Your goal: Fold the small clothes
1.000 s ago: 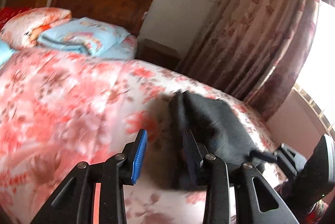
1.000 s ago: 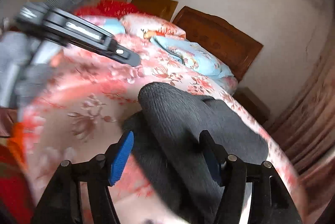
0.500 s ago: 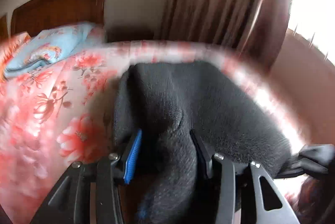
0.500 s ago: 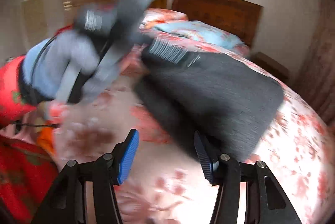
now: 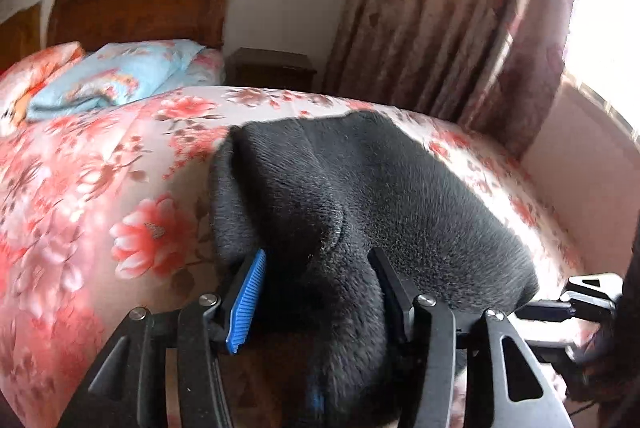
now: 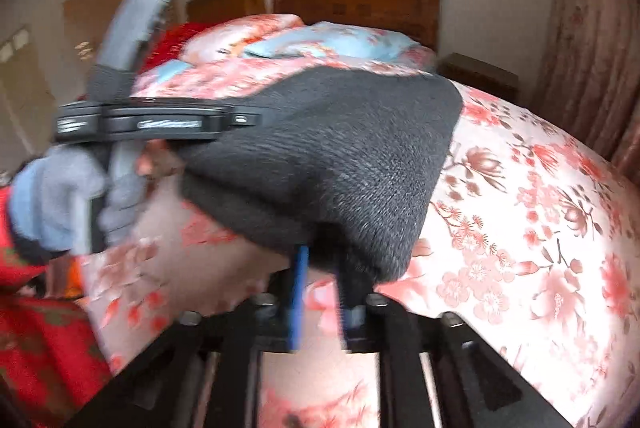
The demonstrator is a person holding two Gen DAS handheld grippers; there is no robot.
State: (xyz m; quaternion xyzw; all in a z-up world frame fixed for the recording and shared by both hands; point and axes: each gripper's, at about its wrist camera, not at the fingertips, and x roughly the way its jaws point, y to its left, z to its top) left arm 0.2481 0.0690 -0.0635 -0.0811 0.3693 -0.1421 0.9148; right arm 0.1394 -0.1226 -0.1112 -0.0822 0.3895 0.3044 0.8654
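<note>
A dark grey fleece garment (image 5: 360, 188) lies bunched and partly raised on the floral bed cover (image 5: 100, 188). My left gripper (image 5: 316, 256) has pushed into one end of it. Its jaws are opening, a thick fold sits between them, and the blue pad's (image 5: 246, 304) face still shows bare. The right wrist view shows the same garment (image 6: 340, 156) stretched from the left gripper (image 6: 240, 119) down to my right gripper (image 6: 322, 260). The right jaws stand narrow, pinched on the garment's near lower corner. The right gripper (image 5: 536, 310) also shows at the garment's far edge.
A gloved hand (image 6: 60, 200) with a red sleeve holds the left gripper. Pillows and a folded blue quilt (image 5: 116, 76) lie by the wooden headboard (image 5: 140, 8). A nightstand (image 5: 272, 68), a long curtain (image 5: 460, 28) and a bright window flank the bed's far side.
My left gripper went from beside the garment into it, and a fold now sits between its jaws. My right gripper's jaws went from wide open to narrow on the garment's corner.
</note>
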